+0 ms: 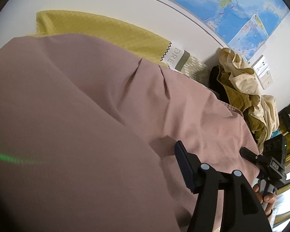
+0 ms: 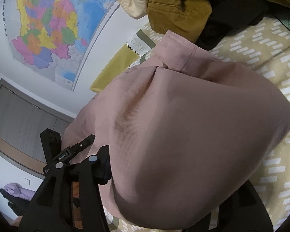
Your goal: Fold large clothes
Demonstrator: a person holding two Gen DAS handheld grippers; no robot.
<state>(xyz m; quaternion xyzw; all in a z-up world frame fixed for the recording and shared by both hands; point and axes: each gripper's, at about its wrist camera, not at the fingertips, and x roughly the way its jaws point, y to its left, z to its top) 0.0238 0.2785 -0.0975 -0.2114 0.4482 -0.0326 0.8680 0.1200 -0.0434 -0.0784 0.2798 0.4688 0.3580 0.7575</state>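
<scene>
A large dusty-pink garment (image 1: 87,106) lies over the bed and fills most of both views, also in the right wrist view (image 2: 193,125). In the left wrist view only one finger (image 1: 183,166) of my left gripper shows; cloth covers the other side, so its state is unclear. The right gripper (image 1: 247,153) shows there at the garment's right edge. In the right wrist view, one finger (image 2: 104,166) of my right gripper shows against the cloth's edge; the other is hidden under the fabric. The left gripper (image 2: 83,143) shows there beside the cloth.
A pile of cream, mustard and black clothes (image 1: 241,89) sits at the bed's far side, also in the right wrist view (image 2: 174,5). The beige patterned bedcover (image 2: 270,61) and a yellow quilt (image 1: 106,32) lie beneath. A wall map (image 2: 48,29) hangs behind.
</scene>
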